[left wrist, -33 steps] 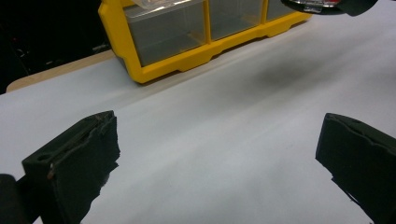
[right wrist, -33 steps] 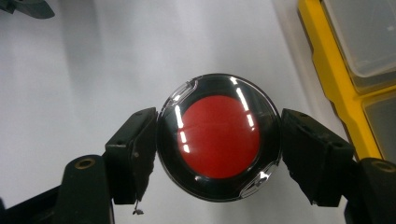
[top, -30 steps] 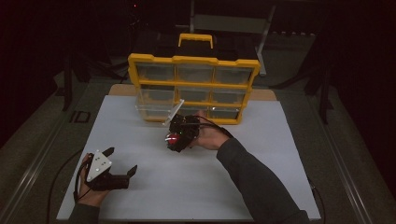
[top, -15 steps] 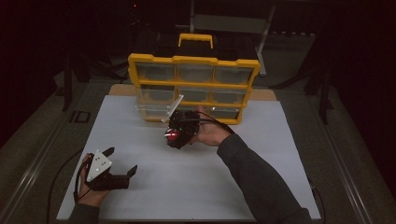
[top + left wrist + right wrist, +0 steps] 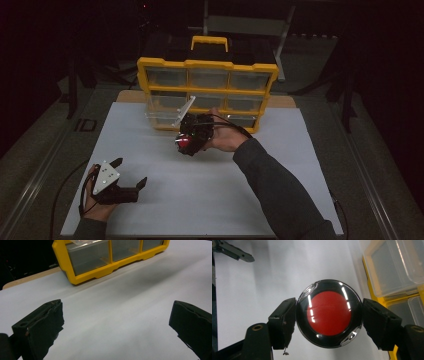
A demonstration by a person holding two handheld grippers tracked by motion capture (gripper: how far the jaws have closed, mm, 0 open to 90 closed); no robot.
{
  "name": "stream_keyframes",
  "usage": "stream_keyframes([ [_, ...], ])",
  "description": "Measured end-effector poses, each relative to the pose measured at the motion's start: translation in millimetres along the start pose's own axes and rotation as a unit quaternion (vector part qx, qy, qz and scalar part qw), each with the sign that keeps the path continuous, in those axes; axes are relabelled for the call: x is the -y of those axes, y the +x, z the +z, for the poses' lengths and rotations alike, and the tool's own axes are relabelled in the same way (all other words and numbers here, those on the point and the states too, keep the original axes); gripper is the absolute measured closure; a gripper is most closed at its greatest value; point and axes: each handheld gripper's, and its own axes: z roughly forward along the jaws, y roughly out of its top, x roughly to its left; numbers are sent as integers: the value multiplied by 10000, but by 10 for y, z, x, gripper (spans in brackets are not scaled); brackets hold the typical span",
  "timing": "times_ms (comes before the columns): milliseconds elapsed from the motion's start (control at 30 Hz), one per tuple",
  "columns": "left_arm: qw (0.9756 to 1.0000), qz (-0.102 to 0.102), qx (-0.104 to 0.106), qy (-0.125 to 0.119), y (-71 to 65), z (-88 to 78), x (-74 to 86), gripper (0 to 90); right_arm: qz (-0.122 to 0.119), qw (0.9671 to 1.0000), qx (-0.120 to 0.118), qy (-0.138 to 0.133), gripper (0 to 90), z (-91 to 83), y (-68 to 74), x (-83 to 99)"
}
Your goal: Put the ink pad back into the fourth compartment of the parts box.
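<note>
Two grippers | right gripper (image 5: 329, 315) jaws clamp red disc (image 5: 329, 313) | left gripper (image 5: 131, 174) jaws wide, empty

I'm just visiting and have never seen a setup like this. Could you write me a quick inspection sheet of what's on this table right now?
Surface: white table top, bare in front; wooden edge showing at the back.
Job's things: round red disc with a black rim; yellow drawer cabinet standing at the back, with one clear drawer on its left side pulled out.
Clutter: nothing seen.
Grippers: right gripper shut on the red disc, held above the table just in front of the cabinet; left gripper open, holding nothing, low over the near left corner.
Cables: a dark cable loops from the right gripper over the hand.
Surroundings: dark; metal frame parts dimly visible behind the cabinet.
</note>
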Motion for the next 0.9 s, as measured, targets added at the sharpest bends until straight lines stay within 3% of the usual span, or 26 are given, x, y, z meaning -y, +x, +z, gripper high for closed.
stream_keyframes([
  [900,10000,9,-4,20,-3,6,1,0,-77,9997,89,-210,295,-327,-140,-120],
])
